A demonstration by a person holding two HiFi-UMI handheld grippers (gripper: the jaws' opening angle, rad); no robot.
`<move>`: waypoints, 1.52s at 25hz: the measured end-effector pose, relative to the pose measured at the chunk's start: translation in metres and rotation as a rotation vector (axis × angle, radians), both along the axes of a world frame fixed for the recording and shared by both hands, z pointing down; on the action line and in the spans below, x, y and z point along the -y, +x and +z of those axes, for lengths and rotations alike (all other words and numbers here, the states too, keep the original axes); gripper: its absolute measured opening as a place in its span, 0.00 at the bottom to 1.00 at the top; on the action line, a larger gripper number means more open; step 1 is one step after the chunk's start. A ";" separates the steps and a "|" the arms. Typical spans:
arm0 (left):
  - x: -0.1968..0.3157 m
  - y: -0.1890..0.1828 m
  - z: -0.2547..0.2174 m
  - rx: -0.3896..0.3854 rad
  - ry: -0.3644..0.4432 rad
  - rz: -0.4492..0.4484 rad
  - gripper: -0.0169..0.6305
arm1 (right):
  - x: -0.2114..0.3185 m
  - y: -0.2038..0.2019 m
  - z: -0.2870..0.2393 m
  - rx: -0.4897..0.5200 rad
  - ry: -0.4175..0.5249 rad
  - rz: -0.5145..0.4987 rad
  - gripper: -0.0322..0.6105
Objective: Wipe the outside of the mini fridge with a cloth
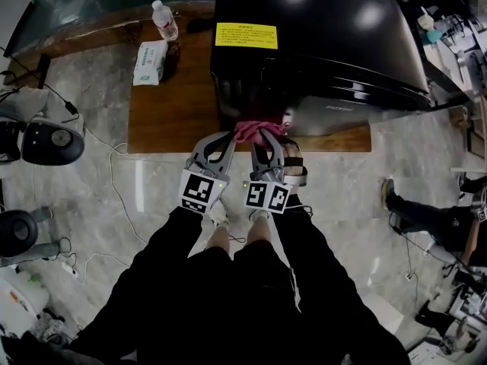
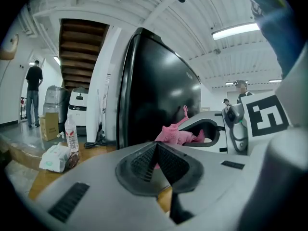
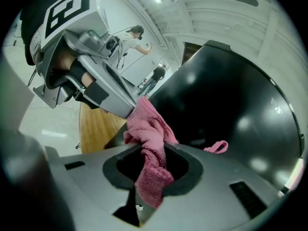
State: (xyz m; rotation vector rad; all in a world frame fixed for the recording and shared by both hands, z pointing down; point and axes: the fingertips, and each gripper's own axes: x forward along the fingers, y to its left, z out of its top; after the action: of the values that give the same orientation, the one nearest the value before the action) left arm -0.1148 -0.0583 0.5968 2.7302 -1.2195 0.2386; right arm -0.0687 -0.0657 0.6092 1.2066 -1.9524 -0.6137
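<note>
Wooden board [image 1: 175,105] — bottle [image 1: 164,20], tissues [image 1: 150,61] beside mini fridge [image 1: 319,36] — cloth [image 3: 150,129] pinched.

Bright overhead tube light [image 2: 236,31]; glare spots on glossy mini fridge [image 1: 319,52] beyond jaws; fisheye warp, dark corners; close jaw bodies blurred.

The place is an indoor lab or workshop hall: grey marbled tile floor [image 1: 91,204] with loose white cables [image 1: 112,181], white ribbed ceiling [image 2: 96,4], long fluorescent strip lights [image 2: 238,30], brown cardboard box [image 2: 48,127].
</note>
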 end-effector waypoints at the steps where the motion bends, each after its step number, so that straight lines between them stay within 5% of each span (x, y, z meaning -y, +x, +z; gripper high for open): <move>1: 0.001 0.000 0.010 0.013 -0.012 0.001 0.04 | 0.001 0.000 0.012 -0.003 -0.023 0.002 0.20; 10: -0.018 -0.015 0.057 0.042 -0.105 -0.006 0.04 | -0.001 0.000 0.121 -0.037 -0.275 0.033 0.20; 14: -0.027 -0.021 0.055 0.032 -0.126 -0.003 0.04 | -0.001 0.000 0.162 0.052 -0.508 0.081 0.20; 17: -0.033 -0.022 0.050 0.010 -0.139 0.004 0.04 | -0.005 0.003 0.155 0.096 -0.548 0.082 0.20; 21: -0.044 -0.019 0.019 -0.020 -0.134 0.025 0.04 | -0.026 0.011 0.098 0.165 -0.497 0.085 0.21; 25: -0.068 -0.004 -0.032 -0.023 -0.120 0.069 0.04 | -0.063 0.029 0.001 0.350 -0.399 0.110 0.21; 32: -0.076 0.074 -0.133 -0.104 0.003 0.201 0.04 | -0.084 0.131 -0.162 0.781 -0.063 0.268 0.21; 38: -0.065 0.136 -0.216 -0.182 0.129 0.264 0.04 | -0.077 0.202 -0.247 0.930 0.155 0.310 0.21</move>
State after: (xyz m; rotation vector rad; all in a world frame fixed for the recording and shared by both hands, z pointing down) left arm 0.0216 0.0069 0.3803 2.9435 -0.8565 -0.0637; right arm 0.1336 0.0118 0.3626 2.0954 -2.3694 -0.0052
